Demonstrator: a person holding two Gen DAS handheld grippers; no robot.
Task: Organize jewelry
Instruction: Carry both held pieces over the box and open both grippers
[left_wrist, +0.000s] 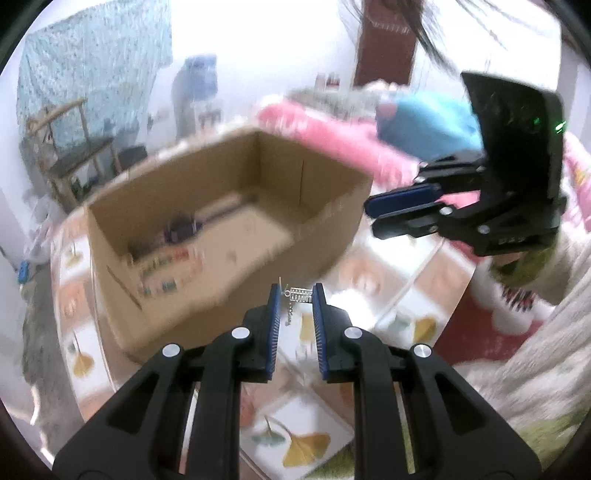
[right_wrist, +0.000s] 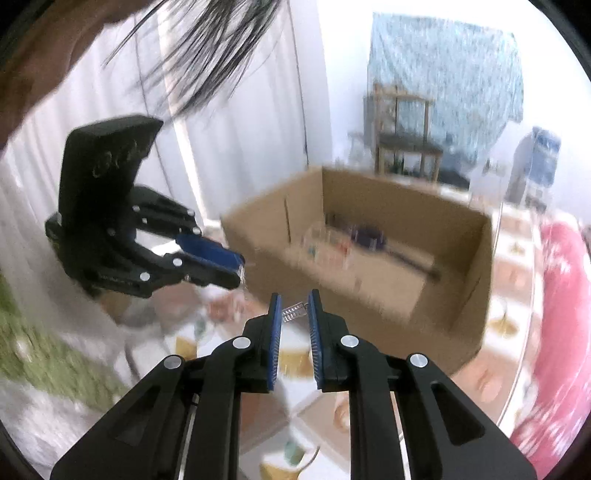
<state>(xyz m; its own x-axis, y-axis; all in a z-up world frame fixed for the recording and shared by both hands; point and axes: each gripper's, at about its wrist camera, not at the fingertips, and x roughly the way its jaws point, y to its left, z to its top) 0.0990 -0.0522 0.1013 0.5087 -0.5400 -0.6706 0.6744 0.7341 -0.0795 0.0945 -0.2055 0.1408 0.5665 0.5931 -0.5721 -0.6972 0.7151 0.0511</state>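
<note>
Beside the cardboard box (left_wrist: 229, 206), both grippers' jaws each pinch a silver jewelry piece (left_wrist: 301, 295), held level.

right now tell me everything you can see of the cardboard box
The brown corrugated cardboard box is rectangular, open-topped, with no flaps visible, and sits upright on the ginkgo-leaf patterned table. Inside, small blurred items lie on its floor, one dark purple; what they are is unclear. Neither gripper touches it; both hover short of its near wall.
</note>
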